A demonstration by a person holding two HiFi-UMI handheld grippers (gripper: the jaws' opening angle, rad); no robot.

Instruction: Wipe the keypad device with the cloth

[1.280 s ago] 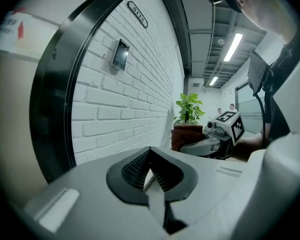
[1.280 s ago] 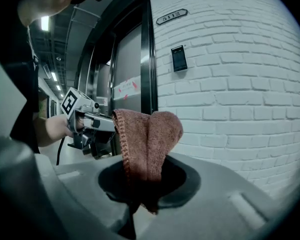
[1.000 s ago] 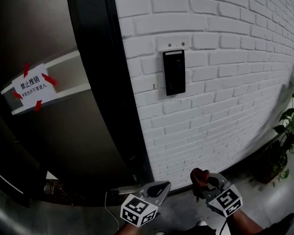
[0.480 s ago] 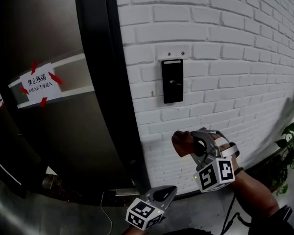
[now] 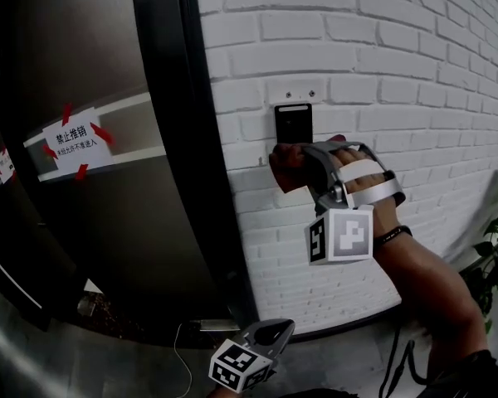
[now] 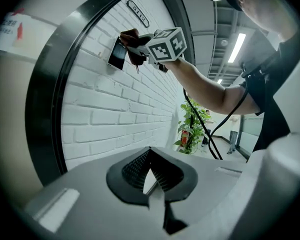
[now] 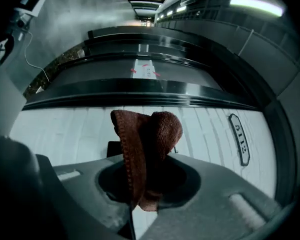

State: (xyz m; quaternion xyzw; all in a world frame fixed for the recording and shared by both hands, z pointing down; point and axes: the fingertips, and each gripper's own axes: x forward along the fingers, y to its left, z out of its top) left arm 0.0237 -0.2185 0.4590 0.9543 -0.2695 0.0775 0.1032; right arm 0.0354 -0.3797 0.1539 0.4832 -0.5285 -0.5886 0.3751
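So my right gripper (image 5: 314, 166) was clamped tight on the bunched-up reddish-brown knit cloth (image 5: 285, 166). I had it up at the white brick wall (image 5: 398, 65), with the cloth over the lower part of the slim black rectangular keypad device (image 5: 293, 117), though I honestly couldn't tell if it was touching. My left gripper (image 5: 266, 338) hung way down low near the foot of the dark door frame (image 5: 170, 139), jaws closed together with nothing in them, well apart from the keypad.
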